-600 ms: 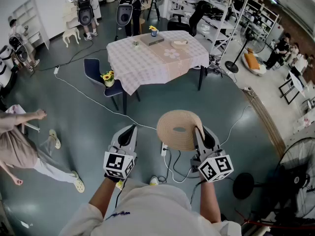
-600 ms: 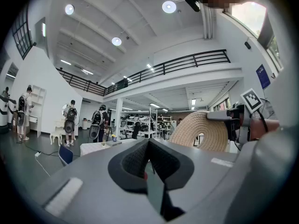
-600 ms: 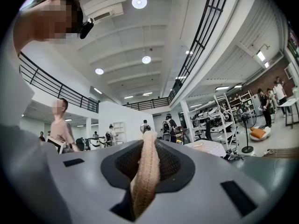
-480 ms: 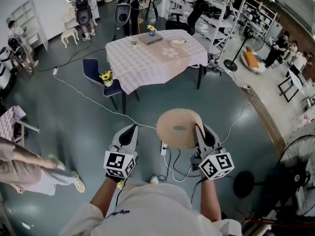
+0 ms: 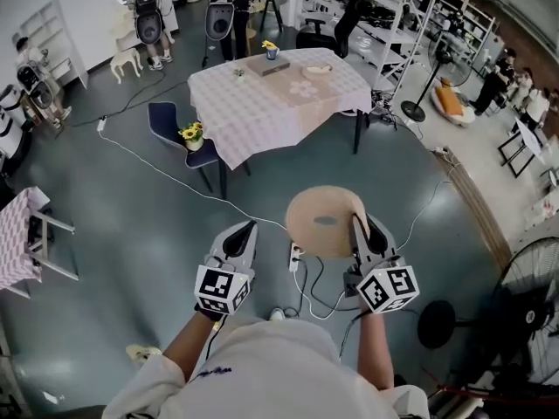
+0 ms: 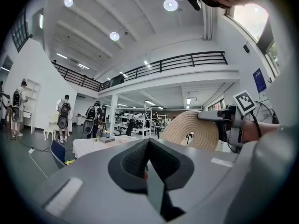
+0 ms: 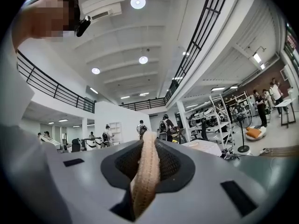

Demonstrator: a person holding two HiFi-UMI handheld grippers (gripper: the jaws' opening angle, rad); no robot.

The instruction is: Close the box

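**Woven lid pinched at its rim, well short of the table**

The left gripper (image 5: 247, 231) points level over the floor with its jaws together and nothing between them, so it is free to help. Just right of it, the woven lid (image 5: 321, 221), a round coiled-fibre disc, is held on edge in the air. The right gripper (image 5: 360, 227) is clamped on its right rim, and that gripper's own view shows the braided edge running straight up between the pads.

By its look the lid is light and fairly stiff, yet slightly springy. Its rough surface should resist slipping, but a one-sided rim grip lets it swing or sag. A second hold on the opposite rim would likely steady it for seating. It looks hard to break, though the coils could be crushed.

The floor (image 5: 131, 234) is smooth grey-green with a white cable (image 5: 157, 168) crossing it. Ahead, well apart from the lid, stands a table (image 5: 253, 112) under a checked cloth, carrying small items too small to identify. I cannot tell which is the box. Farther right are shelving (image 5: 410, 24) and a large fan (image 5: 533, 312).
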